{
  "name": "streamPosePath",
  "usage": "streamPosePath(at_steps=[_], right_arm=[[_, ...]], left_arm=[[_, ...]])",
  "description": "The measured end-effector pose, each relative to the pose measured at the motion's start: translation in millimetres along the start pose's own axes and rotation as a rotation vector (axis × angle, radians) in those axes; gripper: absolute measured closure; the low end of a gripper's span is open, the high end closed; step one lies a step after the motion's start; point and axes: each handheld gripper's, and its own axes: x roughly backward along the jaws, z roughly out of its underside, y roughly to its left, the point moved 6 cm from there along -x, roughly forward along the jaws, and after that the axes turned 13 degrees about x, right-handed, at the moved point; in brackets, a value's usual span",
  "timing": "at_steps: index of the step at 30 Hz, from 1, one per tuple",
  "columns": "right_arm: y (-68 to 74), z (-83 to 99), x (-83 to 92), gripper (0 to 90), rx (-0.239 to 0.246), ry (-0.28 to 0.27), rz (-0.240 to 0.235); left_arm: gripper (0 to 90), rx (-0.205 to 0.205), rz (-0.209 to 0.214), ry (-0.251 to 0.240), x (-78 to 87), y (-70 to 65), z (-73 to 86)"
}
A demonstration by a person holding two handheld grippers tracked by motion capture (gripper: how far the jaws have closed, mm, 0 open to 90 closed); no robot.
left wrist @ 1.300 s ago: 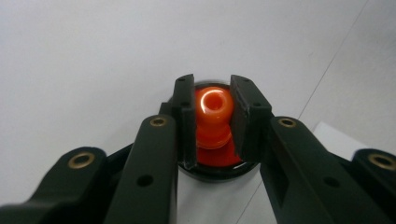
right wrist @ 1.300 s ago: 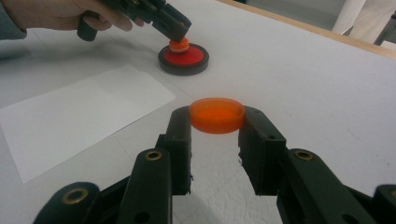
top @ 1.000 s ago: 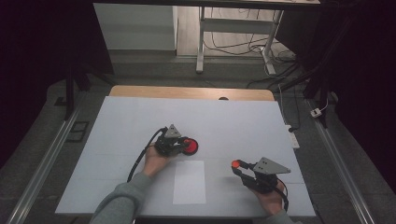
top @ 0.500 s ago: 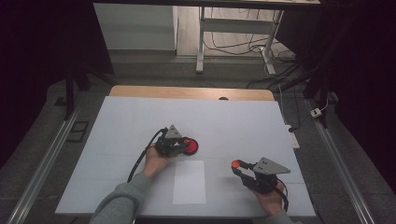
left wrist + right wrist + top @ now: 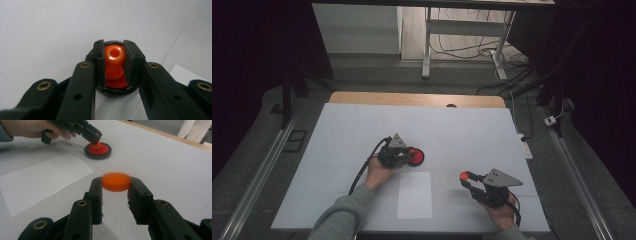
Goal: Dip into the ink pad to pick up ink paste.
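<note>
Left tongs (image 5: 113,62) are clenching an orange knob (image 5: 114,61), which is standing upright on a red disc inside a black round base (image 5: 416,157); that base is sitting on the white desk (image 5: 462,135) near its middle, just beyond a white paper sheet (image 5: 414,195). Right tongs (image 5: 116,185) are grasping an orange flat cap (image 5: 116,181) by its rim, holding it level above the desk, well apart from the base, toward the desk's right front.
</note>
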Motion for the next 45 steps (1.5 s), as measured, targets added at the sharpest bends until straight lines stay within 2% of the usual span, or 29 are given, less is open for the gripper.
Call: streamPosePath(at_steps=[2,5,8,15,18,22,33,45], right_arm=[[-0.6,-0.2,0.4,65.0,-0.003,-0.002,0.002],[-1.8,-0.5,2.2,65.1,0.003,-0.002,0.011],[-1.9,-0.9,3.0,65.0,-0.003,-0.009,0.010],[-1.3,-1.0,2.7,65.0,0.000,-0.008,0.009],[-2.1,-0.5,2.4,65.0,0.003,-0.003,0.014],[-1.9,-0.2,1.7,65.0,0.001,-0.008,0.007],[-1.9,0.5,1.9,65.1,-0.004,-0.004,0.006],[-2.0,1.6,0.6,65.1,0.001,-0.001,0.004]], left_arm=[[72.8,-0.002,0.002,0.002,0.7,-0.1,-0.8],[72.7,0.018,0.032,-0.059,8.1,-2.4,-8.0],[72.6,0.015,0.049,-0.084,15.2,-7.8,-14.9],[72.6,0.033,0.075,-0.101,26.1,-9.2,-20.6],[72.6,0.057,0.110,-0.114,33.5,-8.6,-23.5],[72.6,0.058,0.117,-0.127,42.3,-8.8,-26.3],[72.5,0.060,0.134,-0.112,52.0,-11.2,-24.3],[72.5,0.026,0.161,-0.087,62.6,-12.9,-20.2]])
